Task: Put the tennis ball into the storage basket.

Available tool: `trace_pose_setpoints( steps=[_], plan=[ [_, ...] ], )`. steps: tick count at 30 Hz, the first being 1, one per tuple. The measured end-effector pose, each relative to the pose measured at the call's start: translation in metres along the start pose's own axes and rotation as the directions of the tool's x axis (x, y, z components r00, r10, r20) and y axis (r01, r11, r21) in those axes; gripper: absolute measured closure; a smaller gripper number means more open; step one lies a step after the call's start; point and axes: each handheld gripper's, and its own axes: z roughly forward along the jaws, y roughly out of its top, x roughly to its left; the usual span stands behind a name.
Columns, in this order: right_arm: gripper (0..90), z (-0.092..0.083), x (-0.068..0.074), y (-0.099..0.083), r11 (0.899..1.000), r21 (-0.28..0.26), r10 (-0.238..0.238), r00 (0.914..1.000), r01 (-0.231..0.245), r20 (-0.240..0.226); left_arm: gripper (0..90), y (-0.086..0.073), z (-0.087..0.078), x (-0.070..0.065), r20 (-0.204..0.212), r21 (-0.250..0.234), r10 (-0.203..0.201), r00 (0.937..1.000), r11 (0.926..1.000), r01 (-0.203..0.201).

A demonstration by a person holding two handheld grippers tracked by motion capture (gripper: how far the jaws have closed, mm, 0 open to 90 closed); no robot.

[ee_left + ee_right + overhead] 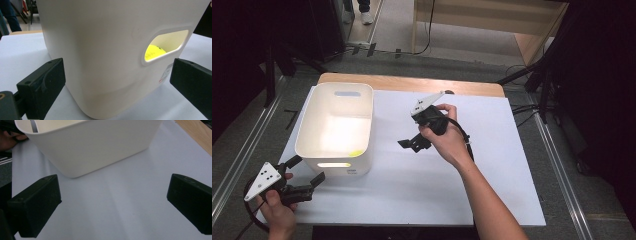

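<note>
We have a white bin (337, 127) standing on the white table (412, 185), toward its left half, its long axis running away from us; inside it, low against the near wall, lies a yellow ball (155, 52), which we glimpse through the handle slot in the left gripper view and as a yellow patch at the near inner edge in the high view. Our left gripper (309, 175) sits just beside the bin's near-left corner, jaws spread wide and empty, with that rounded corner straight ahead between them; so the bin lies directly forward of this claw, close but not touching as far as we can tell. Our right gripper (409, 142) hangs over bare table to the bin's right, apart from it, jaws also wide and holding nothing, pointed back toward the bin's long side; we judge the left hand the nearer one for any grasp on the bin.
</note>
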Motion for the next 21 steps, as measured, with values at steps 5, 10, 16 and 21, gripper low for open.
trace_pose_setpoints(
  steps=[5, 10, 16, 21],
  plan=[
    [0.0, -0.007, -0.005, -0.018, 1.0, -0.013, 0.028, 0.9995, -0.028, 0.016, 0.2, 0.0, 0.0, 0.0, -0.001, 0.0, 0.0, 1.0, 1.0, 0.0],
    [0.0, -0.014, -0.01, -0.037, 0.997, -0.027, 0.07, 0.997, -0.069, 0.033, 0.2, 0.0, 0.0, 0.0, -0.001, 0.002, 0.003, 1.0, 1.0, -0.003],
    [0.0, -0.022, -0.013, -0.06, 0.994, -0.044, 0.107, 0.9932, -0.105, 0.047, 0.2, 0.0, 0.0, 0.0, -0.002, 0.001, 0.003, 1.0, 1.0, -0.003],
    [0.0, -0.028, -0.014, -0.079, 0.99, -0.048, 0.139, 0.9885, -0.136, 0.059, 0.2, 0.0, 0.0, 0.0, -0.005, -0.001, 0.001, 1.0, 1.0, -0.001]
  ],
)
